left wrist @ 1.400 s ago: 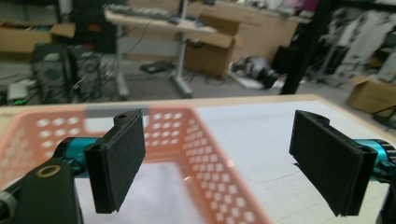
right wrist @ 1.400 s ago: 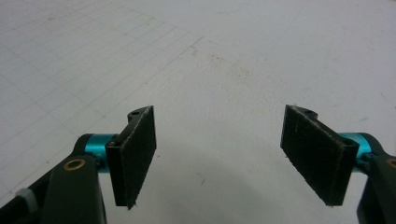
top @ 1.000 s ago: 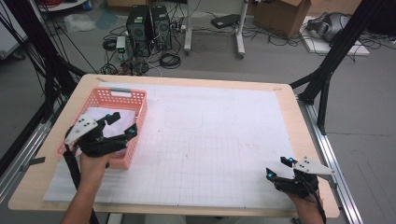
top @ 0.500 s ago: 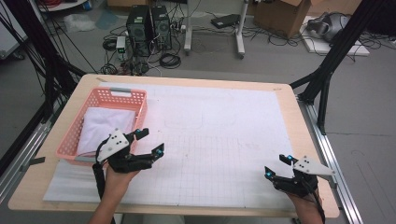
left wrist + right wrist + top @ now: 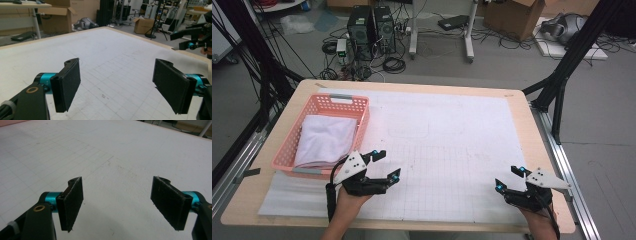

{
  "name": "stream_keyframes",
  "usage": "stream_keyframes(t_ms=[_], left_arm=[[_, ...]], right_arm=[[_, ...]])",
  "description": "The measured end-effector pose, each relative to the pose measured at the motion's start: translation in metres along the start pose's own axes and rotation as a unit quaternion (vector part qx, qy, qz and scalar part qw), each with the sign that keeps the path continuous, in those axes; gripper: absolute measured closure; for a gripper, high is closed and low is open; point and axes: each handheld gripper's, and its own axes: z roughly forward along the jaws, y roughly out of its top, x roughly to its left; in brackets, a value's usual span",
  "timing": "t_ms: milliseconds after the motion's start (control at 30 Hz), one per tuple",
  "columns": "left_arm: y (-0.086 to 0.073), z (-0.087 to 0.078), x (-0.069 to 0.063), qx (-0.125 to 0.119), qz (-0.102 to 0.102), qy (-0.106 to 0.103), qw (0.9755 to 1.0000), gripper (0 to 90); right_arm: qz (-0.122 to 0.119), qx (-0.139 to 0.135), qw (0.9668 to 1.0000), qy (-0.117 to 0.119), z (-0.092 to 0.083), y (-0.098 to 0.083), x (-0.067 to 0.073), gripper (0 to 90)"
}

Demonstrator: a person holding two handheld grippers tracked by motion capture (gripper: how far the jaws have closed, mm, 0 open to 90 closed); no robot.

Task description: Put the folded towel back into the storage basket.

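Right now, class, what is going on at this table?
A person sits at a table covered by a white gridded mat, a two-jaw gripper in each hand. The left gripper hangs open and empty just beside a pink plastic basket that holds a folded white cloth. The right gripper rests open and empty near the mat's front right corner. Neither one is touching the cloth or the basket.

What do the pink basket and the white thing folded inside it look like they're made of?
The pink basket looks like moulded plastic: its walls are an even lattice of holes with a smooth rim. The white cloth looks like soft matte fabric, likely a towel, folded with rounded edges.
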Motion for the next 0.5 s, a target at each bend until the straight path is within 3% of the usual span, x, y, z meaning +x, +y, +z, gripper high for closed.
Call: stream_keyframes(t_ms=[200,500], left_arm=[[-0.009,0.008,-0.005,0.016,-0.001,-0.009,0.9998,22.9],[-0.014,0.010,-0.004,0.021,-0.007,-0.008,0.9997,22.9]], right_arm=[[-0.001,-0.003,1.0000,-0.001,0.000,0.000,-0.001,25.6],[0.000,-0.002,1.0000,-0.001,0.000,-0.001,-0.002,25.6]])
